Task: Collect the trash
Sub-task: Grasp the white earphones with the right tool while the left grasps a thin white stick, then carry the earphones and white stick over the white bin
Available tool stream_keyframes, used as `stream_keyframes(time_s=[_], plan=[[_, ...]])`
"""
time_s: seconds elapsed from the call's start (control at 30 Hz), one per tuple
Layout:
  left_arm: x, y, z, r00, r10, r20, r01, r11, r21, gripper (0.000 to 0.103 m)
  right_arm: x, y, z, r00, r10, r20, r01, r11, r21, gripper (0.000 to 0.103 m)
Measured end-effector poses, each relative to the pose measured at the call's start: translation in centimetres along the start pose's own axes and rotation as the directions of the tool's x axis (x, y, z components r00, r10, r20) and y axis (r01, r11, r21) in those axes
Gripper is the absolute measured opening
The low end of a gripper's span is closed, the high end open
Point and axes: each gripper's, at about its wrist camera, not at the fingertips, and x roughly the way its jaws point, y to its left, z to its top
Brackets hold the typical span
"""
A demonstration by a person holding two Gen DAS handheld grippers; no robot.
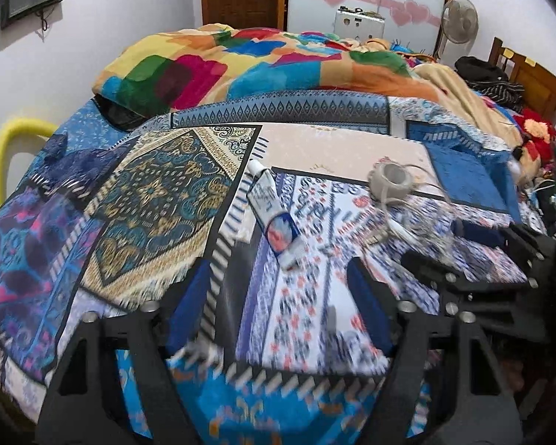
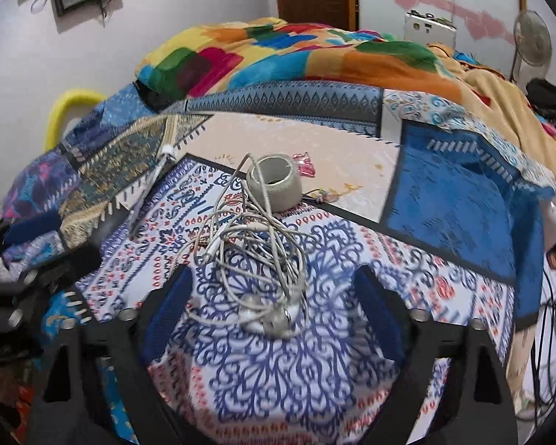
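A white and blue toothpaste tube (image 1: 274,215) lies on the patchwork bedspread (image 1: 141,200), just ahead of my open left gripper (image 1: 278,296). A grey tape roll (image 1: 391,181) stands to its right, with a tangle of white earphone cable (image 1: 396,230) beside it. In the right wrist view the tangled earphones (image 2: 255,259) lie between the fingers of my open right gripper (image 2: 274,296), earbuds nearest me. The tape roll (image 2: 276,181) stands behind them, with a small pink wrapper (image 2: 304,165) beyond. The toothpaste tube (image 2: 148,193) shows edge-on at the left. Both grippers are empty.
A colourful crumpled blanket (image 1: 241,63) is heaped at the back of the bed. Clothes and a tan blanket (image 1: 463,92) pile up at the right by the wooden headboard (image 1: 537,81). A yellow chair back (image 1: 11,148) stands left. The right gripper (image 1: 500,259) shows at the right.
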Motion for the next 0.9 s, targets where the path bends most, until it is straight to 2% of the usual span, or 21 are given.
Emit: stream_keyframes(time_s=[0.03,0.07,0.13,0.17,0.23,0.27,0.3,0.33,0.37,0.6,0.9], plan=[[0.7,0.0,0.3,1.0,-0.004,-0.006,0.004,1.0,-0.003,0.063,0.5,0.1,0.1,1.0,-0.003,-0.022,0.003,1.0,-0.01,0.066],[1.7,0.0,0.6,1.0,-0.004,-0.011,0.004,1.0,-0.012,0.062,0.5,0.4,0.2,1.0,-0.019,-0.009,0.019,0.999,-0.027,0.058],[3.0,0.0,1.1,1.0,0.006,-0.019,-0.006,1.0,-0.02,0.048,0.7,0.4,0.4,1.0,0.014,-0.012,-0.015,0.999,-0.039,0.043],[3.5,-0.1,1.2,1.0,0.014,-0.027,-0.015,1.0,-0.02,0.045,0.7,0.4,0.3,1.0,0.002,-0.006,-0.003,0.999,-0.041,0.034],[4.2,-0.3,1.4,0.999,0.042,-0.012,-0.043,0.999,-0.02,0.036,0.7,0.3,0.3,1.0,-0.003,-0.005,0.003,0.999,-0.043,0.023],[4.3,-0.4,1.5,0.999,0.051,-0.009,-0.051,0.999,-0.019,0.032,0.6,0.2,0.3,1.0,0.013,-0.007,-0.013,0.999,-0.035,0.016],[4.4,-0.5,1.5,0.999,0.044,-0.005,-0.044,0.999,-0.022,0.024,0.6,-0.2,0.3,0.999,0.04,-0.013,-0.04,0.999,-0.021,0.013],[4.3,-0.4,1.6,0.999,0.046,-0.003,-0.046,0.999,-0.029,0.009,0.6,-0.4,0.3,0.998,0.054,-0.017,-0.054,0.998,-0.01,0.011],[4.3,-0.4,1.6,0.999,0.047,-0.004,-0.047,0.998,-0.032,0.003,0.6,-0.6,0.4,0.998,0.064,-0.018,-0.064,0.998,0.004,0.01],[2.0,-0.4,1.0,1.0,0.006,0.012,-0.005,0.999,-0.041,0.003,-0.5,-1.2,0.1,0.997,0.073,-0.009,-0.072,0.996,0.047,0.009],[-5.6,-1.2,0.7,0.997,-0.022,0.069,0.024,0.999,-0.031,0.003,-5.3,-1.1,1.2,0.998,0.056,0.038,-0.058,0.997,0.051,0.009]])
